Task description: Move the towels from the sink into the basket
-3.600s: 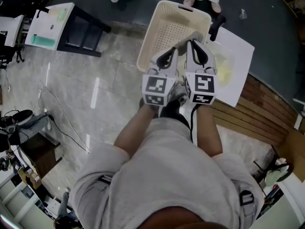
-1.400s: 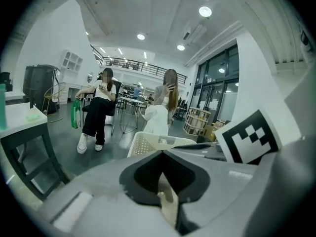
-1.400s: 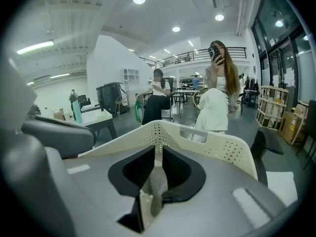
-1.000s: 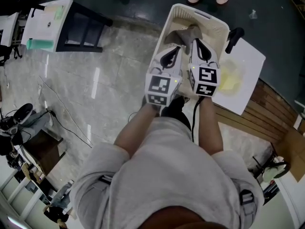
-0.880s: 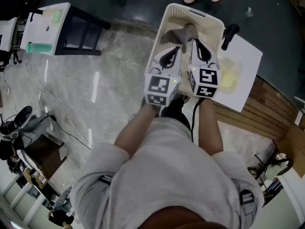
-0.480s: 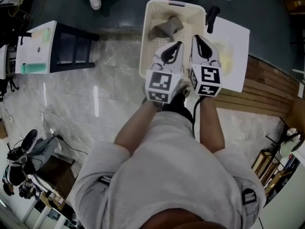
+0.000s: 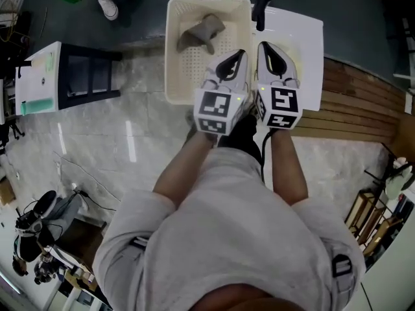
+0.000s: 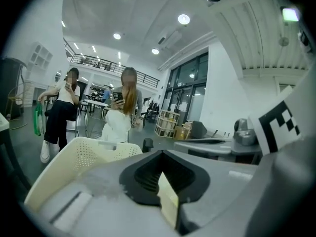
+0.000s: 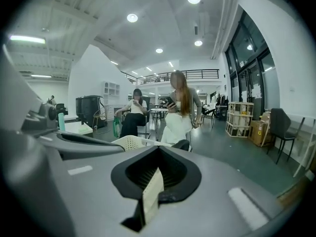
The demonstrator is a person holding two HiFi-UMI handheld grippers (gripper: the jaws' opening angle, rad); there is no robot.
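A cream perforated basket (image 7: 178, 76) stands on the floor ahead of me, and a grey towel (image 7: 200, 34) lies crumpled inside it near the far end. Right of the basket is the white sink unit (image 7: 310, 37) with its black tap (image 7: 261, 8). My right gripper hides most of the basin. My left gripper (image 7: 237, 56) hovers over the basket's near right corner, shut and holding nothing. Beside it, my right gripper (image 7: 266, 49) is shut and empty over the sink's near left part. The basket's rim (image 8: 94, 152) shows low in the left gripper view.
A white-topped table on a black frame (image 7: 39, 76) stands at the left on the marble floor. Wooden decking (image 7: 363, 109) runs along the right. People's feet (image 7: 107, 6) are beyond the basket. In both gripper views, people stand and sit (image 9: 180, 112) farther back in the hall.
The grey towel, at my gripper tips a second ago, now lies free in the basket. Both grippers have drawn back from it, and the basket sits farther up the view.
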